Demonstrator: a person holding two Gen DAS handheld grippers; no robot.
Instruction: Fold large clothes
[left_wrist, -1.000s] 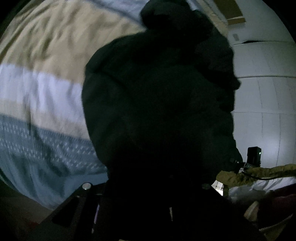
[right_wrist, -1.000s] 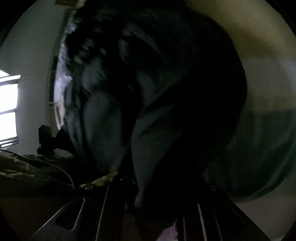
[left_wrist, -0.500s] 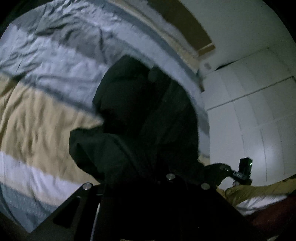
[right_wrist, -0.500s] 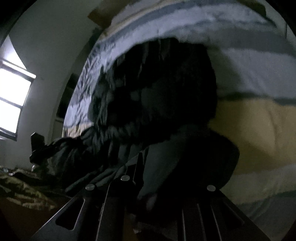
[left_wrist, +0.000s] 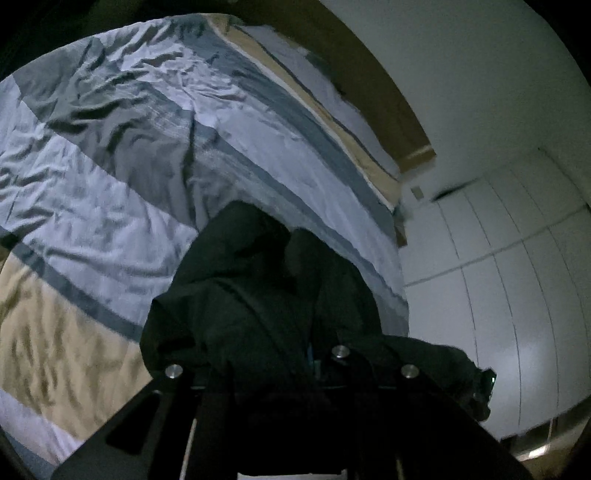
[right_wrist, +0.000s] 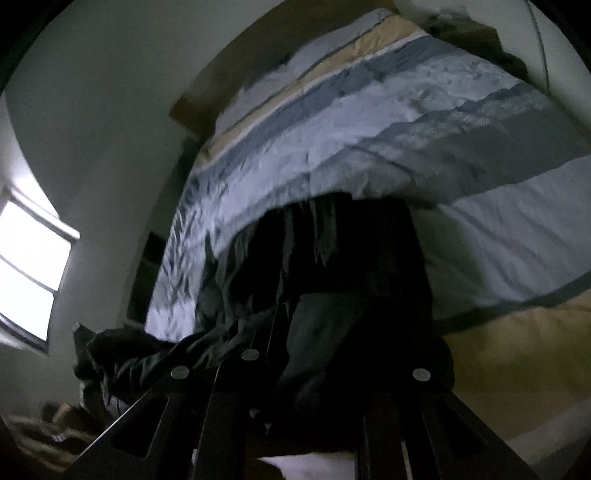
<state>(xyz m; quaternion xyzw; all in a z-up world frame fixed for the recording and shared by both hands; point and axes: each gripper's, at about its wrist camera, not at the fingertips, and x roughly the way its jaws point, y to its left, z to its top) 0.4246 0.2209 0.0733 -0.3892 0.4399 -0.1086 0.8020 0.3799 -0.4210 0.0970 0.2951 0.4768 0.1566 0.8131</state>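
A large black jacket (left_wrist: 258, 295) lies over a striped bedspread (left_wrist: 110, 177) and drapes back over my left gripper (left_wrist: 291, 373), which is shut on its edge. In the right wrist view the same jacket (right_wrist: 351, 266) hangs from my right gripper (right_wrist: 303, 373), shut on the cloth. The fingertips of both grippers are hidden under the dark fabric. The jacket stretches between the two grippers, its far part resting on the bed.
The bedspread (right_wrist: 406, 129) has white, grey, blue and tan stripes. A brown headboard (left_wrist: 369, 92) stands at the far end. White wardrobe doors (left_wrist: 498, 277) are at the right. A bright window (right_wrist: 29, 273) is at the left. Camouflage-patterned cloth (right_wrist: 40, 432) lies low left.
The jacket has dropped from filling both views down toward the bed. Both grippers have moved with it, and much more of the bedspread shows.
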